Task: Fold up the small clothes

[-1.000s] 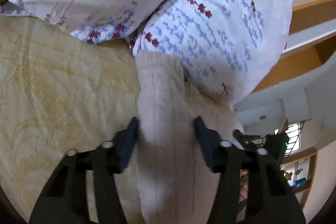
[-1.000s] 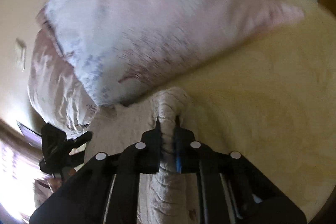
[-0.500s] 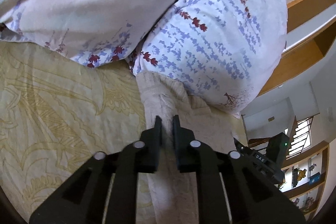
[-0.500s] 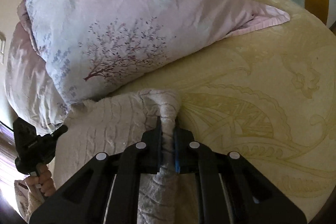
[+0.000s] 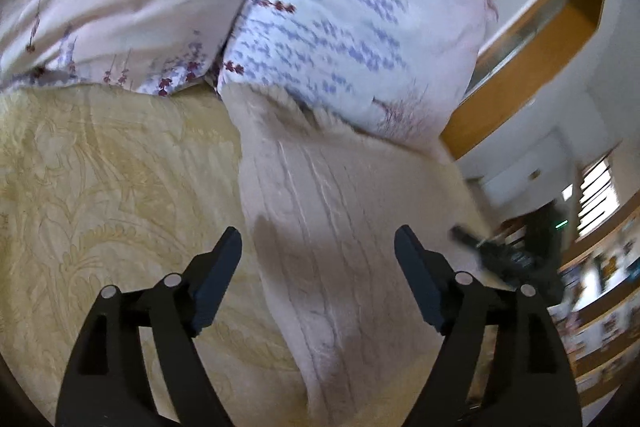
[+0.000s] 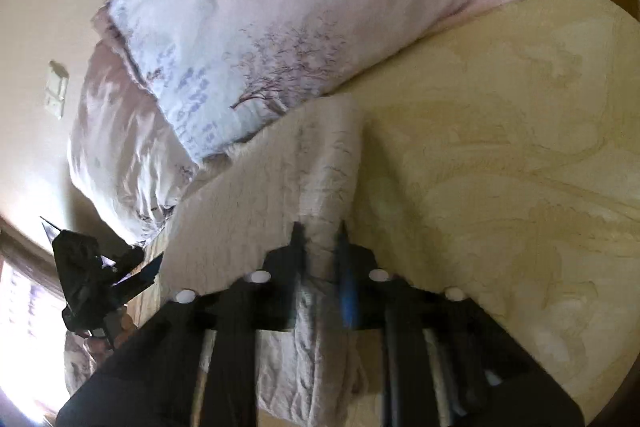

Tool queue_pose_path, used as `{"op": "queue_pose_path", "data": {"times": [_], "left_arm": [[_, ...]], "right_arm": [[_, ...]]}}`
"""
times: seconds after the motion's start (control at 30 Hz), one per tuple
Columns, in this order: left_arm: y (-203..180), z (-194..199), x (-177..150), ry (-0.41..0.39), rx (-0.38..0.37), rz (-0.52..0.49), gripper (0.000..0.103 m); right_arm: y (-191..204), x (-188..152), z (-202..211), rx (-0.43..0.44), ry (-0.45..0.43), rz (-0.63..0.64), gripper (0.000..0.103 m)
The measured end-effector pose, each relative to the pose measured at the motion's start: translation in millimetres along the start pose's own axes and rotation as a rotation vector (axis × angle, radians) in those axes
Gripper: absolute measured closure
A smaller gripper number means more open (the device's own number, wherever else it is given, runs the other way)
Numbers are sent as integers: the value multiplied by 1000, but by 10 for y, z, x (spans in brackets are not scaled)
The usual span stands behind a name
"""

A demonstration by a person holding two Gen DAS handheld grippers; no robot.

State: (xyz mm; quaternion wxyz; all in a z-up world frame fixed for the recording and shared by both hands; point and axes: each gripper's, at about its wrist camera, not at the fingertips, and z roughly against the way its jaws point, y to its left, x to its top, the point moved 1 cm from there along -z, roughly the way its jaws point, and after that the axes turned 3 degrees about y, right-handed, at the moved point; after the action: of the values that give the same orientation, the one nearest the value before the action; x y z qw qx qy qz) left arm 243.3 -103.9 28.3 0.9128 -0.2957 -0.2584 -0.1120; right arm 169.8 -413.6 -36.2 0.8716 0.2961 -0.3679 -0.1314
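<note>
The sweater (image 5: 320, 227) was a cream, cable-knit thing, lying flat-ish on the yellow patterned bedspread (image 5: 100, 187), folded into a long band. Its far end was pushed right up against the floral pillow (image 5: 340, 27). One edge looked bunched up into a thick ridge (image 6: 332, 187) near the right side. Kinda blurry though.
</note>
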Motion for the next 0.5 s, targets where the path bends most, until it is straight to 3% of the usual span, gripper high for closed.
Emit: {"op": "queue_pose_path", "data": {"times": [0.1, 0.23, 0.37, 0.43, 0.5], "left_arm": [[-99, -46, -67, 6, 55, -43, 24], [-136, -108, -124, 18, 94, -59, 21], [-139, -186, -166, 38, 110, -65, 19], [-142, -201, -169, 41, 112, -64, 18], [-148, -197, -183, 44, 114, -67, 18]], "right_arm": [[17, 21, 98, -68, -50, 21, 94], [-235, -58, -103, -141, 16, -40, 94], [-329, -77, -83, -108, 22, -83, 92], [-331, -86, 16, -71, 12, -102, 87], [-344, -124, 145, -34, 10, -122, 74]]}}
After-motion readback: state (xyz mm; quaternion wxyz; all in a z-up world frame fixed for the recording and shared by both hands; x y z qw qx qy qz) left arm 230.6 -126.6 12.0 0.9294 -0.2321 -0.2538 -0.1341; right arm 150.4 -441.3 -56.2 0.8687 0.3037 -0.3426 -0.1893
